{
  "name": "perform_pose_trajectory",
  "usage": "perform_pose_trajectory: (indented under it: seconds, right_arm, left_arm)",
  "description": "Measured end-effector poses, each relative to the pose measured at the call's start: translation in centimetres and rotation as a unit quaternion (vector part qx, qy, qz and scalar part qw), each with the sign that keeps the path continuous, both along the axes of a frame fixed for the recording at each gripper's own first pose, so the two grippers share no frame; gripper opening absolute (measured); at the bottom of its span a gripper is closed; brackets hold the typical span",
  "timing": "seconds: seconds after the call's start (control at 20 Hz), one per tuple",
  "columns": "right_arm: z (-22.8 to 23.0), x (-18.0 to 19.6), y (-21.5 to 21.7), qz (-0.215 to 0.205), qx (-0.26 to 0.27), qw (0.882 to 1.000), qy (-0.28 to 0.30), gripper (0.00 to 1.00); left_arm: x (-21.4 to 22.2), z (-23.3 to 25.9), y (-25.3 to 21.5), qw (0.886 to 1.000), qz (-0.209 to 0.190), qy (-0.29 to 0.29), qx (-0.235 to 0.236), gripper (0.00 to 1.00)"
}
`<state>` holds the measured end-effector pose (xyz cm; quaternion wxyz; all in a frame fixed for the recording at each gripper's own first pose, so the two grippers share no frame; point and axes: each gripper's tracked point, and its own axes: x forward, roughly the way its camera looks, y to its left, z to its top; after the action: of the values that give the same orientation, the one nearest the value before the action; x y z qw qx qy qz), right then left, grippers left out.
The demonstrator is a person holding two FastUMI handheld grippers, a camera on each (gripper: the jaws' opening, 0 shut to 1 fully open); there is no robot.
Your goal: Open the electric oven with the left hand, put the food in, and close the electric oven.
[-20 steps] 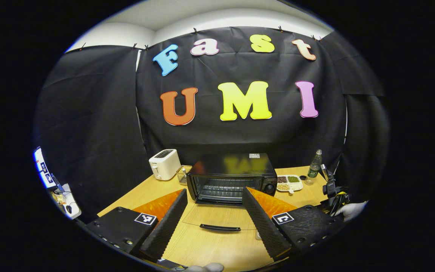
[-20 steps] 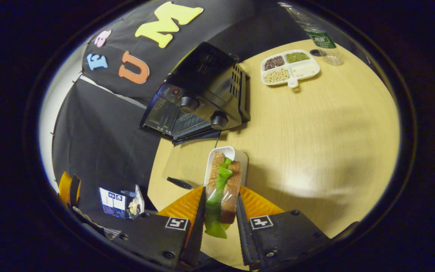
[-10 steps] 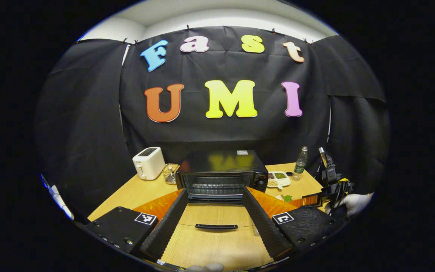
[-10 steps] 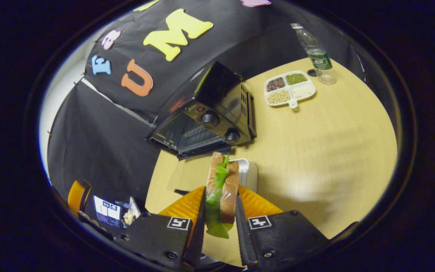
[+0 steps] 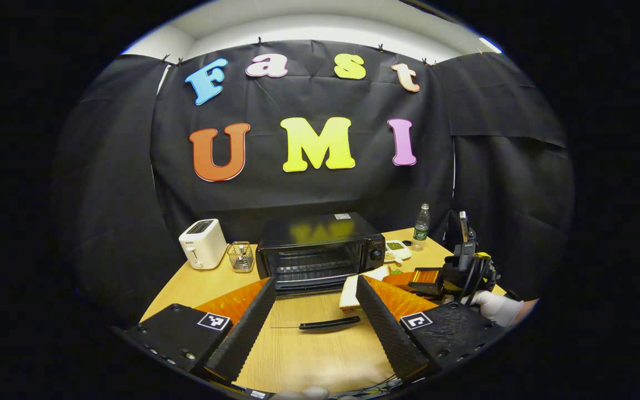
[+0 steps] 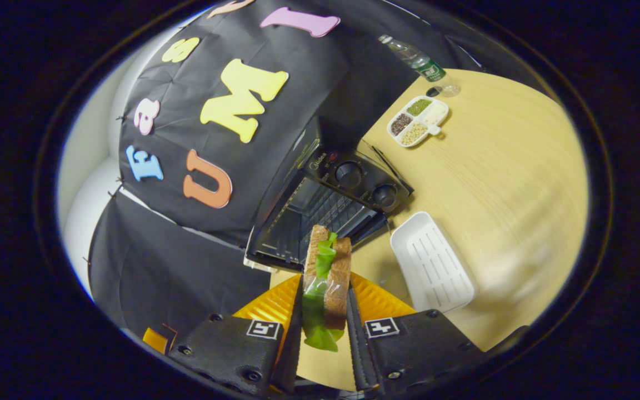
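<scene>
With the oven (image 6: 320,211) door down, the loading step is judged in hand: the sandwich (image 6: 326,278), pinched in the right tongs (image 6: 323,322), is held before the cavity and needs level insertion, while the left tongs (image 5: 311,322) are held spread.

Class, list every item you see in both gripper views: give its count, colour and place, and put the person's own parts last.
Electric oven: one, black, table middle, door open flat.
Sandwich: one, brown bread with green filling, between right gripper's fingers.
Tray: one, white, empty, beside oven.
Divided dish: one, white, holding grains, behind oven.
Bottle: one, clear, green label, table's back.
Toaster: one, white, left of oven.
Wire basket: one, metal, between toaster and oven.
Table: one, light wood.
Left gripper: open.
Right gripper: shut on sandwich.
Gloved hand: one, white.
</scene>
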<state>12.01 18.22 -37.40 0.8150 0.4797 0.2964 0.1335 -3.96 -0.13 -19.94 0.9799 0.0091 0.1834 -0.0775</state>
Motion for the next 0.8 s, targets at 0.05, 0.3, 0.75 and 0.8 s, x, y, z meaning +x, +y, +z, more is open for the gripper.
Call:
perform_pose_trajectory:
  seconds: [0.05, 0.3, 0.75, 0.8]
  right_arm:
    - [-0.3, 0.5, 0.8, -0.022, 0.011, 1.0, -0.005, 0.39]
    - [-1.7, 3.6, 5.5, -0.081, 0.072, 0.994, -0.021, 0.39]
    - [-3.1, 13.1, 10.8, -0.17, 0.143, 0.975, -0.02, 0.39]
    - [-2.9, 14.1, 11.2, -0.172, 0.14, 0.975, -0.025, 0.39]
  left_arm:
    - [-0.3, -0.1, 0.5, 1.0, 0.001, 0.0, 0.001, 0.96]
    - [-2.7, -1.5, 3.4, 1.0, 0.007, 0.016, 0.016, 0.96]
    - [-4.3, -4.4, 6.3, 0.998, 0.018, 0.052, 0.026, 0.95]
    - [-4.1, -4.7, 6.7, 0.998, 0.021, 0.056, 0.026, 0.96]
